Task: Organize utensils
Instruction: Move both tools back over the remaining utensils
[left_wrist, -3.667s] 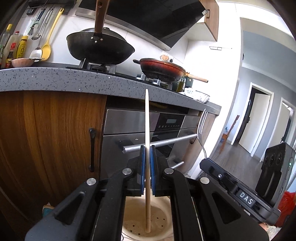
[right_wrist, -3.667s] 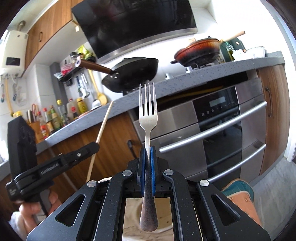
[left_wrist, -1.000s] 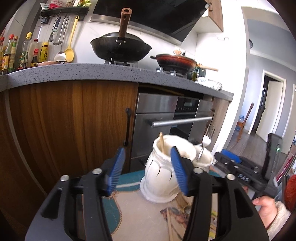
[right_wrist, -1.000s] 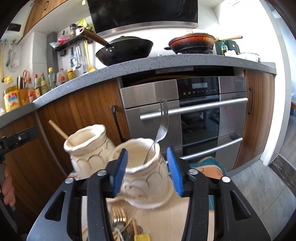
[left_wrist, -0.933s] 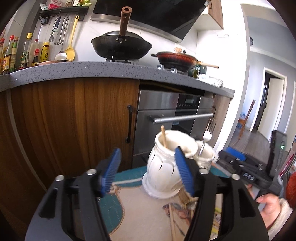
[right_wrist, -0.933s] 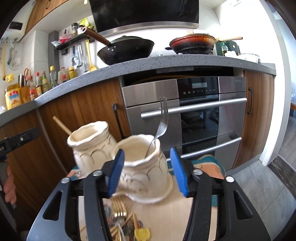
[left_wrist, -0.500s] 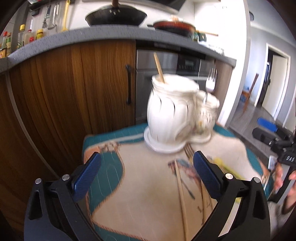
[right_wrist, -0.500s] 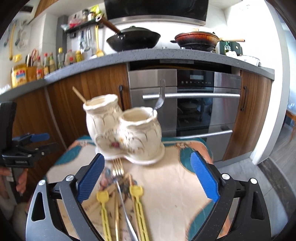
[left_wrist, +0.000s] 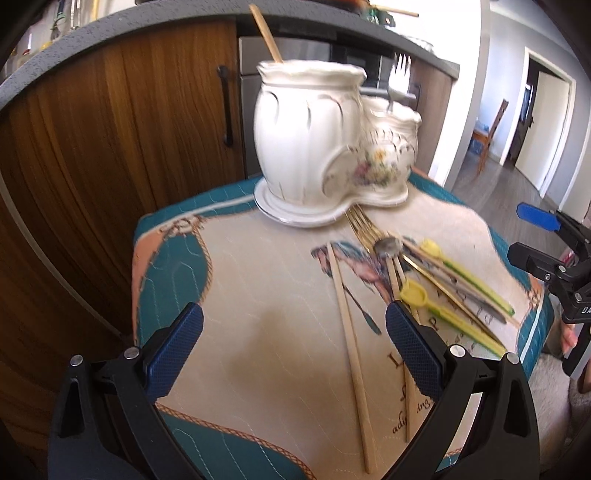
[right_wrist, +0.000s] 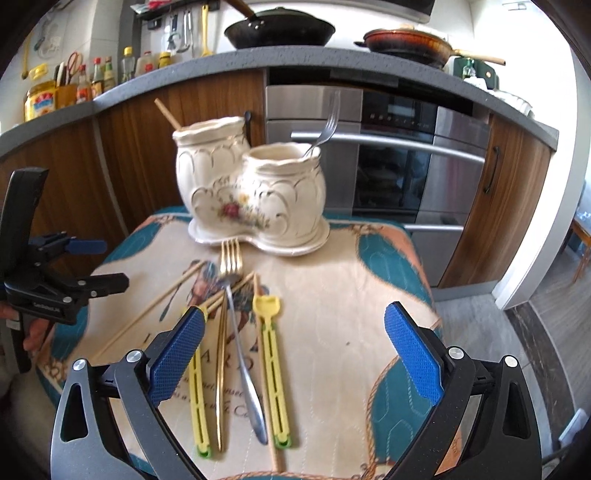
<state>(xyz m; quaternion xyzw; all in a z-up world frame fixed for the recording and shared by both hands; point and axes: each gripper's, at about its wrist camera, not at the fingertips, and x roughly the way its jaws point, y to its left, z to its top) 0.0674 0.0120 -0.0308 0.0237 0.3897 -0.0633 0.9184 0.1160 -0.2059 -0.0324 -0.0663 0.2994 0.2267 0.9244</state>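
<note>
Both grippers stand with jaws spread wide and nothing between the pads; each has just been opening. The left gripper (left_wrist: 293, 343) frames bare cloth (left_wrist: 258, 295) low in its view, with a wooden chopstick (left_wrist: 349, 332) lying between the pads nearer the right one, untouched. The right gripper (right_wrist: 293, 349) sits over the loose pile at the lower middle of its frame: two yellow chopsticks (right_wrist: 271, 369), a silver fork (right_wrist: 240, 339) with tines toward the holder, a gold utensil (right_wrist: 220, 369) and thin wooden sticks fanned to the left.

Past the jaws, upper centre in both views, the white twin-cup holder (right_wrist: 251, 192) stands on the cloth. The right view shows both cups side by side, a wooden chopstick (right_wrist: 166, 114) leaning out of the left cup and a fork (right_wrist: 327, 127) out of the right. In the left view the taller cup hides most of the other, and motion blur leaves the pile at right hard to sort, perhaps a spoon bowl among it.

Each view catches the other gripper at its edge: right gripper at far right, left gripper at far left with a hand (right_wrist: 35, 334) under it. Only the right view shows the oven (right_wrist: 388, 155), pans and bottles on the counter.
</note>
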